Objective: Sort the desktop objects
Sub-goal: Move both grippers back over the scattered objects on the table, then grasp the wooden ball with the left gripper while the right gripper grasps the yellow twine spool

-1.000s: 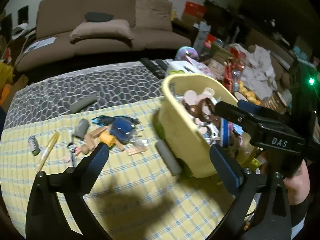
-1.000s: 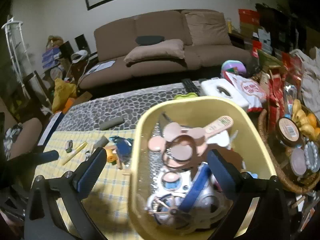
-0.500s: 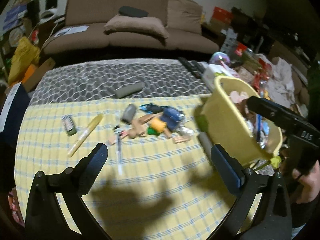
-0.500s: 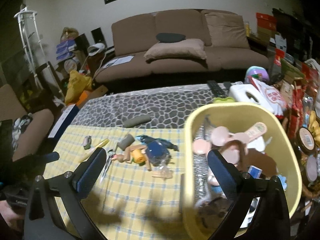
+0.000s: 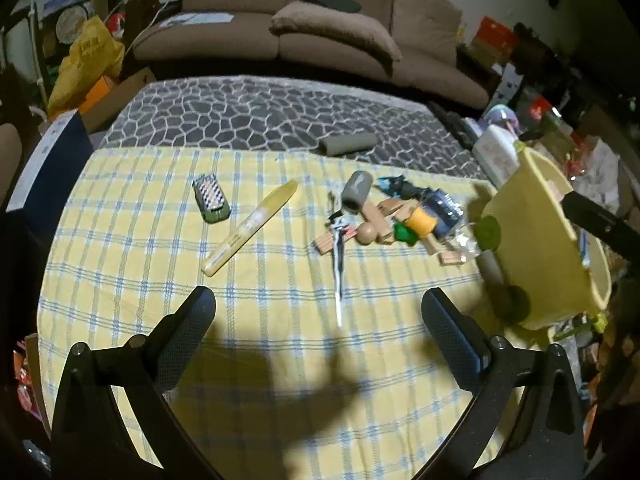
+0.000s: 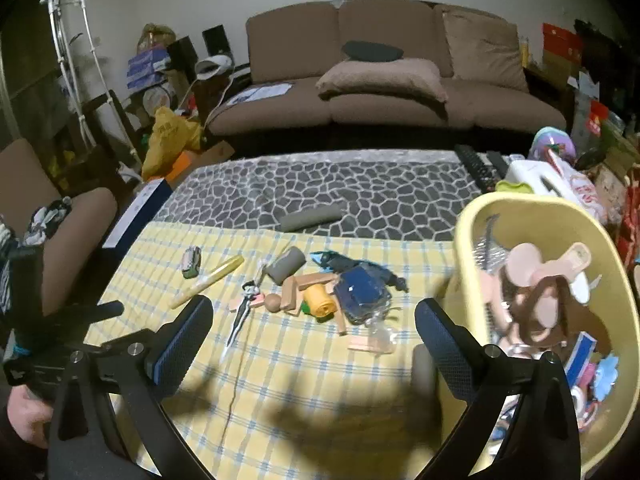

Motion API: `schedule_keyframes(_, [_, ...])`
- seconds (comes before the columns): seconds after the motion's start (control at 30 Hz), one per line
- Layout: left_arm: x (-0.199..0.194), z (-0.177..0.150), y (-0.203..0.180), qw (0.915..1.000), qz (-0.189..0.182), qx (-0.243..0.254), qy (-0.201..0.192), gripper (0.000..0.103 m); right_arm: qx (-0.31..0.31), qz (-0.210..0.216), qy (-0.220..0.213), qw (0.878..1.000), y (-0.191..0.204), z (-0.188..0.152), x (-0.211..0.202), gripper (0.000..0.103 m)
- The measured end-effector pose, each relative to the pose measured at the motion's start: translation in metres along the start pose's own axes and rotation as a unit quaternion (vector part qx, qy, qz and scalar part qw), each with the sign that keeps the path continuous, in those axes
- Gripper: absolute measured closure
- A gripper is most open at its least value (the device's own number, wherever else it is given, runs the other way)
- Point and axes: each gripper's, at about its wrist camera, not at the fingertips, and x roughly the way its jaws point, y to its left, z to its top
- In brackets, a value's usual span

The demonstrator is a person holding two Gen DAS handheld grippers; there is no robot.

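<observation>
Spreading wide and empty, both the left claw and right claw face a jumbled toy pile beside a yellow bin.

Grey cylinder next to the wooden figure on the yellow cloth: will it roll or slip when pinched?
The grey cylinder lies on its side on the checked cloth, so a nudge across its axis would probably roll it. It leans against the wooden figure, which may block rolling that way. Its surface looks matte, likely grippy rather than slick; weight cannot be judged.
</observation>
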Motion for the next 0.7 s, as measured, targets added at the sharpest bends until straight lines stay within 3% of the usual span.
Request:
schedule_keyframes(0.4, [0.038,-0.004,0.015,0.9997,-0.009,0.001,0.024,0.000,0.028,0.021,0.045,0.998,-0.003,-0.010,0.056,0.001])
schedule_keyframes(0.7, [0.046,0.002,0.052,0.9995,0.007,-0.017,0.023,0.000,0.021,-0.002,0.064,0.998,-0.009,-0.017,0.101,0.025])
